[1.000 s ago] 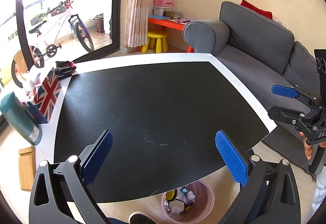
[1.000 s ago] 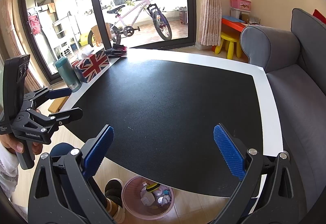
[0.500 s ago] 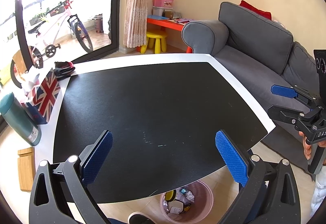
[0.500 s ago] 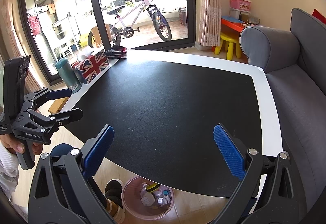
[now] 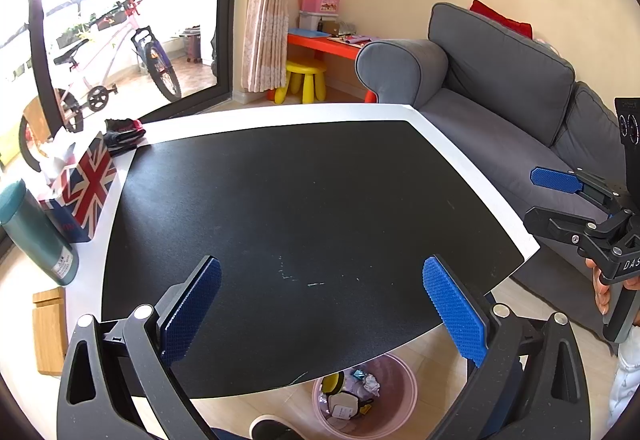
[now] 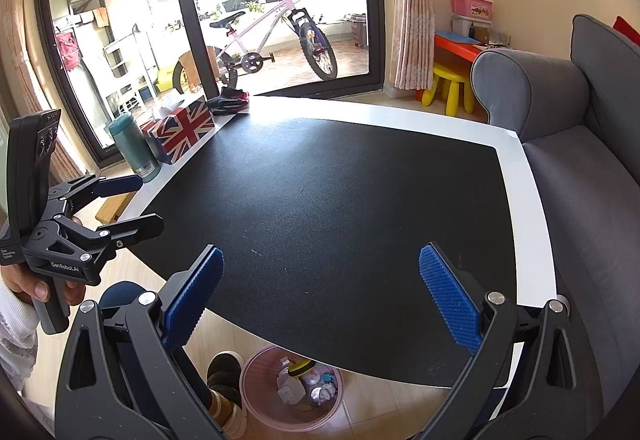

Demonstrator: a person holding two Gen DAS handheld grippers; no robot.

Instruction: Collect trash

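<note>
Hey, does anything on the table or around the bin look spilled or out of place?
Nothing spilled. The black mat is bare apart from faint white scuffs, and the trash sits inside the pink bin.

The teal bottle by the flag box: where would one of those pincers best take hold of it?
Probably around the middle of the bottle, coming in level from the table's open side. It stands upright and is round and slim, so the left tool, now open and nearest it, could close across its body. The flag box stands close on its far side.
</note>
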